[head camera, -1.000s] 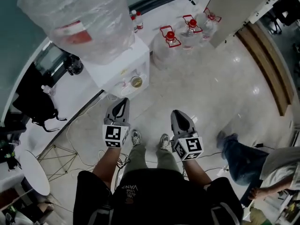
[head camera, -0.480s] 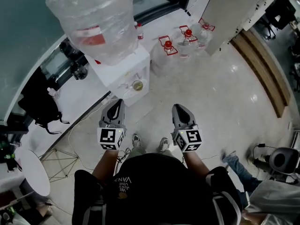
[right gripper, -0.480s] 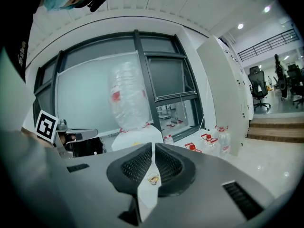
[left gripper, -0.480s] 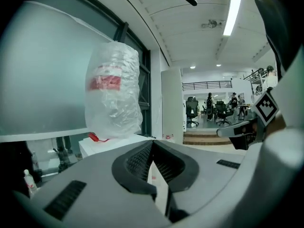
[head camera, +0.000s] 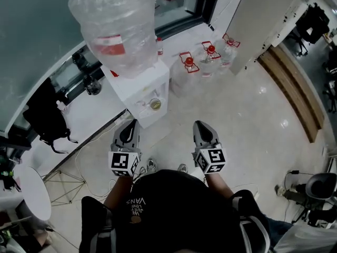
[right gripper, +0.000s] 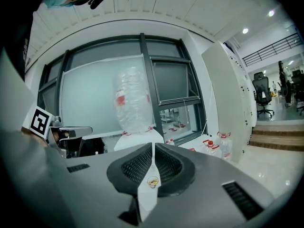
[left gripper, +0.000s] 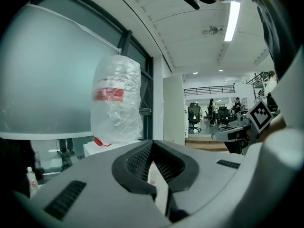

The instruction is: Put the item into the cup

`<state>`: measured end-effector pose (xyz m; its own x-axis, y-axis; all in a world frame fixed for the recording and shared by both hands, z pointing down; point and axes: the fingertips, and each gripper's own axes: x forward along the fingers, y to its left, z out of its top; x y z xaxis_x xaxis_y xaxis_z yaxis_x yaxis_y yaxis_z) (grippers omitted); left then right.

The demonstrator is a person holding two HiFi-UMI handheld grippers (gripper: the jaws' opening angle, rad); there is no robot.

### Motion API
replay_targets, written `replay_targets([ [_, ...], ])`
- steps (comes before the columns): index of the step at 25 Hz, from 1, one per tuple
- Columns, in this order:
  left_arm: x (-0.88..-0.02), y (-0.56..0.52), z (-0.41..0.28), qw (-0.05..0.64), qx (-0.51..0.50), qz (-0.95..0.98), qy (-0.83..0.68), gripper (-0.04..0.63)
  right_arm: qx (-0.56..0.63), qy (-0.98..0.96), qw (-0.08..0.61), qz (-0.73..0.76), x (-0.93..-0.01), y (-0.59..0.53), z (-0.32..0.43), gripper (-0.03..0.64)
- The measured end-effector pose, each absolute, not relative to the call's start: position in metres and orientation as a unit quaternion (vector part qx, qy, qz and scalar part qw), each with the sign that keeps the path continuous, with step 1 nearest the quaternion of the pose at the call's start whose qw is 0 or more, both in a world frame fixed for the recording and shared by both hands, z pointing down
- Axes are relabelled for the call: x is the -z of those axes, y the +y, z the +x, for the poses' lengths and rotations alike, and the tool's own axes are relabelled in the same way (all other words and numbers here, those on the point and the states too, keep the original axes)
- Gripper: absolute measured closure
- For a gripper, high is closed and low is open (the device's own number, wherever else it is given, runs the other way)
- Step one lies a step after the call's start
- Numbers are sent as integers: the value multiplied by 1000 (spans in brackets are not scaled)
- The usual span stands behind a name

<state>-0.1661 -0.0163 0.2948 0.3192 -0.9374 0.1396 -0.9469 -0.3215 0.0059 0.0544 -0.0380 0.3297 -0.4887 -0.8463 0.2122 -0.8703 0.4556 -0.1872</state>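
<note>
head view: person stands on a pale glossy floor [head camera: 247, 115], facing a white water dispenser [head camera: 141, 83] with a large clear bottle [head camera: 118, 25] on top. left claw [head camera: 129, 132] and right claw [head camera: 202, 132] are held side by side, well apart, both pointing at the dispenser and short of it. the cup [head camera: 155, 104] sits on the dispenser's front ledge, beyond the claws and between their lines. only this view shows spare jugs [head camera: 188, 62] with red caps grouped on the floor just right of the dispenser.

left gripper view: left claw [left gripper: 152, 146] has tips pressed together, nothing between them. the bottle fills the left background; an office with chairs shows far right.

right gripper view: right claw [right gripper: 153, 148] is likewise closed and empty. through the slit below its tips the cup [right gripper: 153, 181] shows: small, clear, upright, something yellowish-brown inside; cannot tell what.
</note>
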Motion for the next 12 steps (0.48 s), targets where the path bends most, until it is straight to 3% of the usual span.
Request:
replay_targets([
  [12,-294,-7,-163,40,-50,810,-583,577,-126,-863,55,487,-332,-38,46,571],
])
